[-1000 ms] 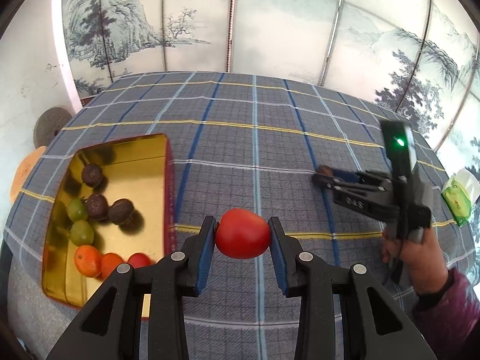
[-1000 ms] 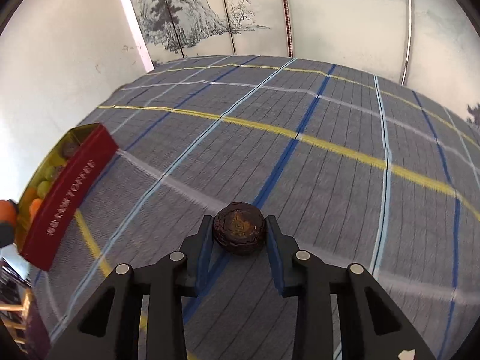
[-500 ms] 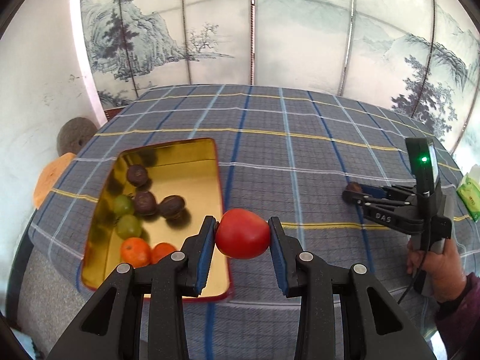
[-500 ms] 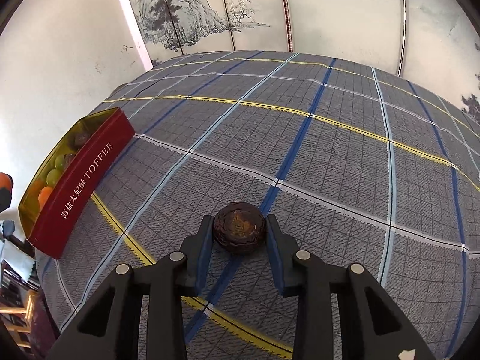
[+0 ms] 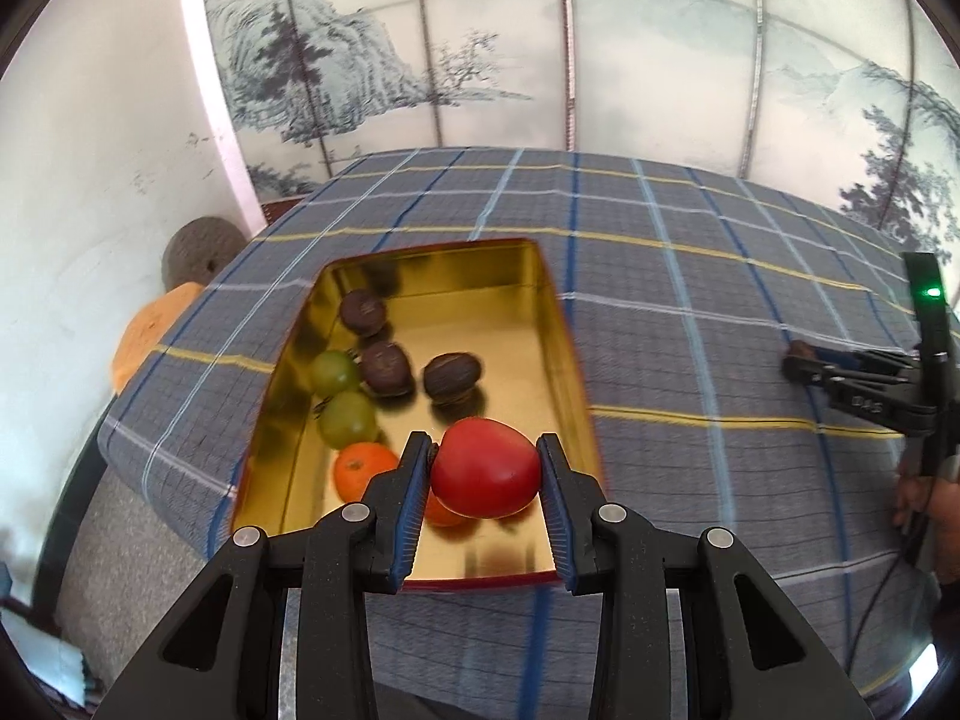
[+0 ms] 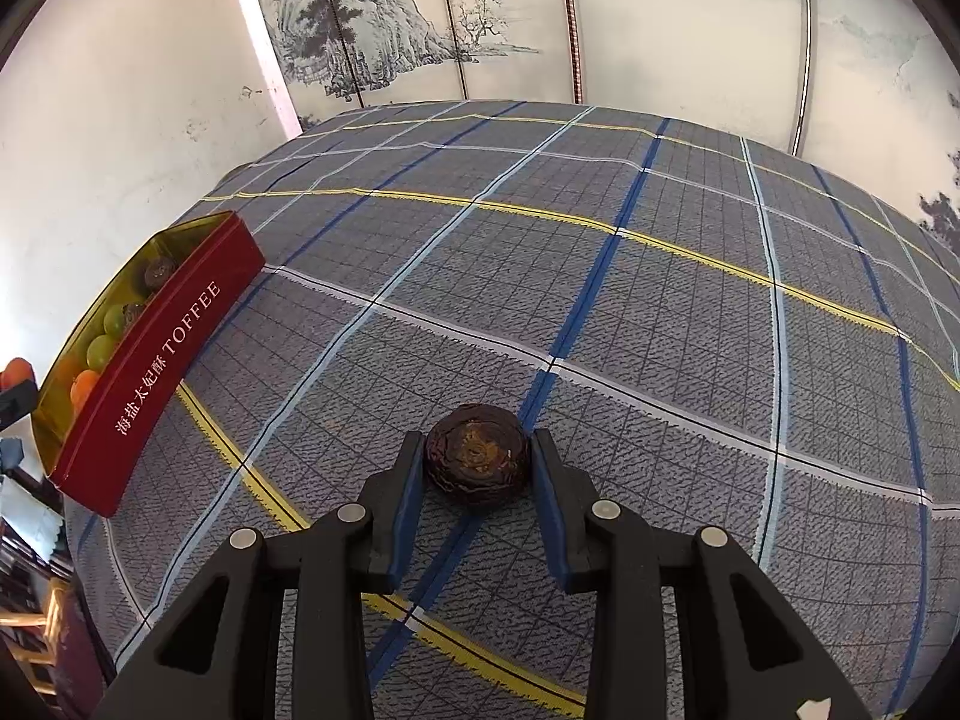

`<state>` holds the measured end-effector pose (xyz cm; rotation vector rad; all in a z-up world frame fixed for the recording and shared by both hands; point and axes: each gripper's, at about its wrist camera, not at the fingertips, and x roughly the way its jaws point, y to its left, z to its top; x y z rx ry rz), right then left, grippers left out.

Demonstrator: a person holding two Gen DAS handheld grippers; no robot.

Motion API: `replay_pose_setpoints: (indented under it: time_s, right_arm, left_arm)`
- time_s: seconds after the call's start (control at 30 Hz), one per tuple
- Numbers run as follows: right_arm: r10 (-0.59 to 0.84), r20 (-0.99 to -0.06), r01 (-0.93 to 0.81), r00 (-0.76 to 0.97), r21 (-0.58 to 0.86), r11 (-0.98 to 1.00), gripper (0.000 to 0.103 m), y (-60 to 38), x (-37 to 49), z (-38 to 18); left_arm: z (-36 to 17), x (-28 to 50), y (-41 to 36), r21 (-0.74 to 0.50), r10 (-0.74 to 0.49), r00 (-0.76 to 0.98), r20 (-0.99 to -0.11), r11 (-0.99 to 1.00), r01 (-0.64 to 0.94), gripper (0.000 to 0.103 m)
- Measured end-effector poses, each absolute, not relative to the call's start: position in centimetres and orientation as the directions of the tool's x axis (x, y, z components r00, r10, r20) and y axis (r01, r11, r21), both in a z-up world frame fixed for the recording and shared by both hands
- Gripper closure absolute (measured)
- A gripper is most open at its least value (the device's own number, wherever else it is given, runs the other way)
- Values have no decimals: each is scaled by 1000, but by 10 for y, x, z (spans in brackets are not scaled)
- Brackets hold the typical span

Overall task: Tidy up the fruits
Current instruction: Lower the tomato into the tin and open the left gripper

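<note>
Left wrist view: my left tongs (image 5: 485,468) grip a tomato (image 5: 485,468) over the near end of the tin (image 5: 561,330), at the table's left edge. My right tongs (image 6: 477,461), far right, clamp a dark fruit (image 6: 477,461).

Bench (image 5: 690,276) under grey plaid cloth w/ blue, yellow, white stripes. Behind: folding screen (image 5: 480,48), ink landscape w/ pines & hills, thin dark frame strips betw. panels. White wall (image 5: 90,150) at left, scuffed. Beside bench's left edge: round grey stone disc (image 5: 201,249), orange cushion-like thing (image 5: 153,327) just below it. Wooden shelving (image 6: 30,618) low left in right wrist view, blurry.
</note>
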<state>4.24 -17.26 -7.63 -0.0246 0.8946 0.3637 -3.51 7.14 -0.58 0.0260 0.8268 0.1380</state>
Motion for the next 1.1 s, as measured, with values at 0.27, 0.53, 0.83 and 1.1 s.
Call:
replay_pose_setpoints:
  time_s: [0.27, 0.53, 0.83, 1.1]
  right_arm:
    - [302, -765, -319, 568, 134, 938, 71, -174, 43, -76]
    - [309, -763, -318, 567, 142, 937, 71, -175, 43, -76]
    - [311, -763, -318, 567, 145, 937, 71, -176, 43, -76]
    - [312, -763, -318, 567, 146, 937, 71, -176, 43, -76]
  left_arm:
    - [-16, -17, 104, 109, 188, 641, -745, 981, -161, 66]
    - [-16, 34, 132, 90, 181, 592, -786, 980, -180, 66]
    - [-21, 87, 125, 127, 206, 556, -805, 976, -178, 66]
    - [-29, 106, 115, 183, 237, 537, -810, 971, -153, 65]
